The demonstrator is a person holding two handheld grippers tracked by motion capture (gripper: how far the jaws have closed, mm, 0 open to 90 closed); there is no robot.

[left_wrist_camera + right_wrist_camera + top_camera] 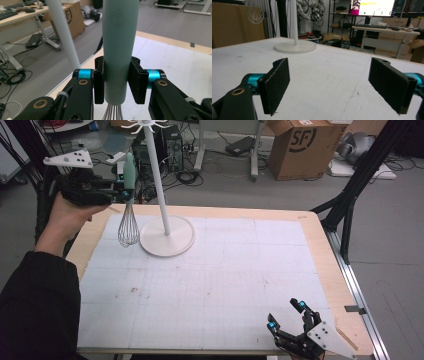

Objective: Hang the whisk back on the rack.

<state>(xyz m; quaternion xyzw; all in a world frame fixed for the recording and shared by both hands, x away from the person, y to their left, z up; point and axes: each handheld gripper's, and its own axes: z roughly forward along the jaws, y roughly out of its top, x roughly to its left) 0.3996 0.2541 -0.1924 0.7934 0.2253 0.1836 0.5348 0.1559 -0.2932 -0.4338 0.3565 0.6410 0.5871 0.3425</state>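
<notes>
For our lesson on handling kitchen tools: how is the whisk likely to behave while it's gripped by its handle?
The whisk probably feels light: its head is thin open wire. Those loops likely flex if pressed. The smooth, rounded handle, clamped in the left tongs, might slip or swivel under a loose grip.

1 cardboard box (302, 145) on floor, well beyond right tongs (286, 314); cables (187, 176) on floor beyond left tongs (124, 188).

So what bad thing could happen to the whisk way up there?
The left tongs pinch only the low end of the whisk's smooth green handle, so it might slip out and drop onto the table. The wire end hangs close to the white stand, so a swing could knock the pole. The right tongs sit open far away, too far to catch it.
</notes>
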